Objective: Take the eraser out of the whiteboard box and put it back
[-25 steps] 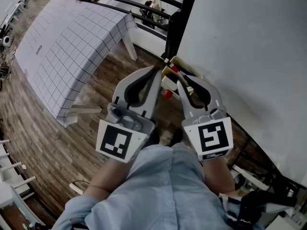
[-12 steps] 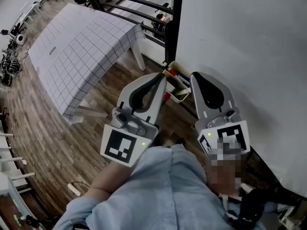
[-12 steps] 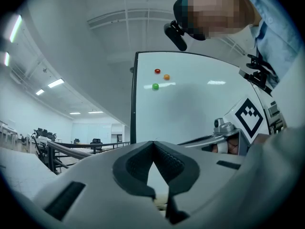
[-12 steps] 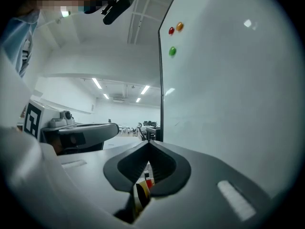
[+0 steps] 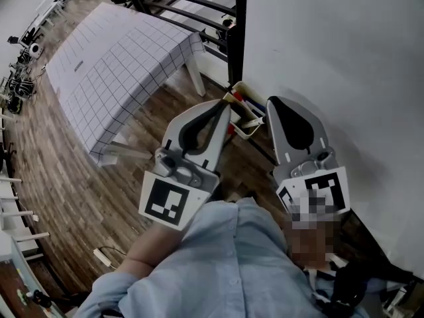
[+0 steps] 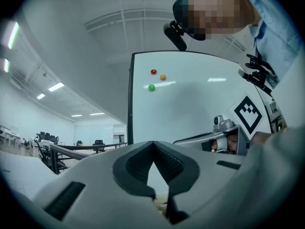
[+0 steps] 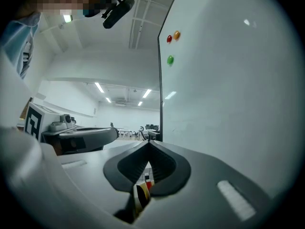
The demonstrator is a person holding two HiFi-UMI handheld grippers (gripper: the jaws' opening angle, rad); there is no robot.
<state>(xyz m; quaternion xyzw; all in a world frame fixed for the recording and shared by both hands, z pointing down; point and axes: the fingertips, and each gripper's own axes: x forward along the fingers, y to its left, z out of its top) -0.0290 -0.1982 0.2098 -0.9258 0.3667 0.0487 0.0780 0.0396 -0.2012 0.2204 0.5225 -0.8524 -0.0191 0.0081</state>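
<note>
Left tool [image 5: 226,105] and right tool [image 5: 270,102] both pressed together, nothing pinched. Whiteboard box [image 5: 244,130] between tips, 8 o'clock of right tool (markers [image 5: 249,103] inside; eraser not discernible).

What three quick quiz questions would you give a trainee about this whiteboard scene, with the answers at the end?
1. True or false: the right hand-held gripper has its jaws wide apart.
2. How many round magnets are on the whiteboard? A two, B three, C five.
3. Fill in: the table near the whiteboard box wears a ____-patterned cloth.
Key: 1 false, the jaws are shut with nothing between them. 2 B: one red, one orange, one green. 3 grid.
</note>
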